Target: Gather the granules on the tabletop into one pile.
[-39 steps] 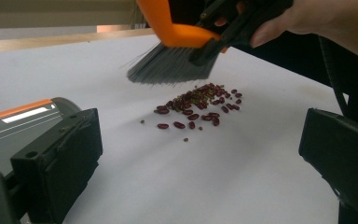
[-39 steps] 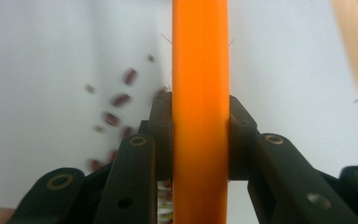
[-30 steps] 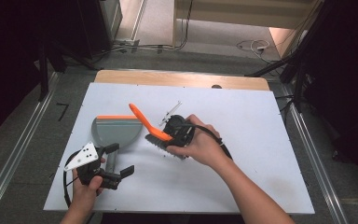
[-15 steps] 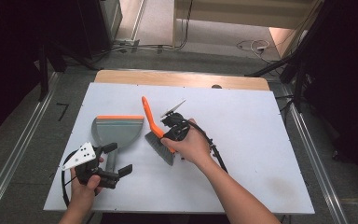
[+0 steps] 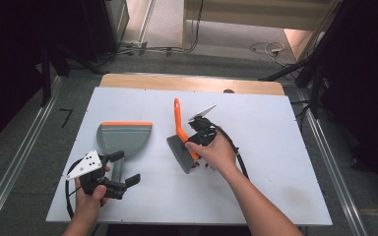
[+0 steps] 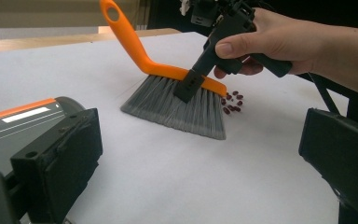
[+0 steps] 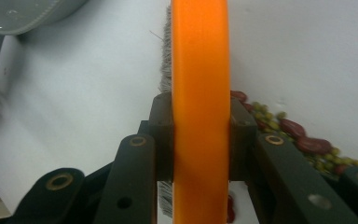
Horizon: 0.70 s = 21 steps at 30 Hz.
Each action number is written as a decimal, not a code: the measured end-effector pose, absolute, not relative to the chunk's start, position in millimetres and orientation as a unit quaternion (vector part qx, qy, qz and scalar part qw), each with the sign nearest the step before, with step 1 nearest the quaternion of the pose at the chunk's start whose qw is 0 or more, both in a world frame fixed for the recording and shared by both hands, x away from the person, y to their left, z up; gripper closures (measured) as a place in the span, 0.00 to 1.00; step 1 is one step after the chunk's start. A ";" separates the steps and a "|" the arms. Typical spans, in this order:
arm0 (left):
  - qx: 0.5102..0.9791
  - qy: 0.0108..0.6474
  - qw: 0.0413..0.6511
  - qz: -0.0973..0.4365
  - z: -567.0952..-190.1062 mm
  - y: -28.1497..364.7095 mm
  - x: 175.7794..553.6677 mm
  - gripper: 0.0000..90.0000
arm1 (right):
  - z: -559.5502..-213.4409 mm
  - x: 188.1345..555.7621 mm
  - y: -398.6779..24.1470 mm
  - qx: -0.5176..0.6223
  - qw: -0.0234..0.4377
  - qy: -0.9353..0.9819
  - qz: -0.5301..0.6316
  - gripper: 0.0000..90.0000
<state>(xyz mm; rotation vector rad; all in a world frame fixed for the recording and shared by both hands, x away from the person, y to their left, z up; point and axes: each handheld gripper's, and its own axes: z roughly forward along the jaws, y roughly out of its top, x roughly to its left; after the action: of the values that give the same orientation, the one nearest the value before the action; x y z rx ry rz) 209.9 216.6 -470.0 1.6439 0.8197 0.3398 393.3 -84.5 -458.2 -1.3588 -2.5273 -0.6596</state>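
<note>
The right tool (image 5: pixel 200 135) is clamped on the orange back of the little brush (image 5: pixel 179 142), one jaw on each side. A moment ago the brush was tipped up off the worktop (image 5: pixel 275 162); now its grey bristles rest flat on the white top, with its handle pointing away from the person. That looks like the brush is set down and ready to sweep. A small pile of red and green beans (image 6: pixel 231 101) lies just beside the bristles, on the side away from the dustpan (image 5: pixel 125 137). The dustpan sits near the brush, with some bare worktop between them. The left tool (image 5: pixel 123 172) has not moved. Its jaws stand apart, one on each side of the dustpan's handle, but I cannot tell if they touch it. For sweeping, the brush likely has to go behind the beans and push them across the bare space to the dustpan. There is lots of open room on the far and right sides of the worktop. The left tool is close to the near edge, so it has little room to pull back.
</note>
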 end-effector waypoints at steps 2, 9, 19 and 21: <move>0.707 0.353 0.595 0.146 -470.1 216.5 209.8 0.00 | -457.5 393.5 -90.6 -0.465 0.095 -0.851 -0.222 0.76; 0.710 0.351 0.594 0.146 -470.0 216.1 209.6 0.00 | -457.7 395.5 -114.3 -0.483 0.089 -0.841 -0.226 0.76; 0.710 0.351 0.593 0.145 -470.4 215.5 209.4 0.00 | -458.5 396.5 -138.5 -0.502 0.089 -0.829 -0.230 0.76; 0.710 0.351 0.593 0.145 -470.5 215.3 209.4 0.00 | -458.9 396.7 -142.8 -0.504 0.087 -0.827 -0.232 0.76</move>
<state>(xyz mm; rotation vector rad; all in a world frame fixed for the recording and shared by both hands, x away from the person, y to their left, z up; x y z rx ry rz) 209.4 215.3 -470.5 1.6518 0.8165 0.3378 396.7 -142.8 -458.9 -1.5016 -2.4654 -0.6906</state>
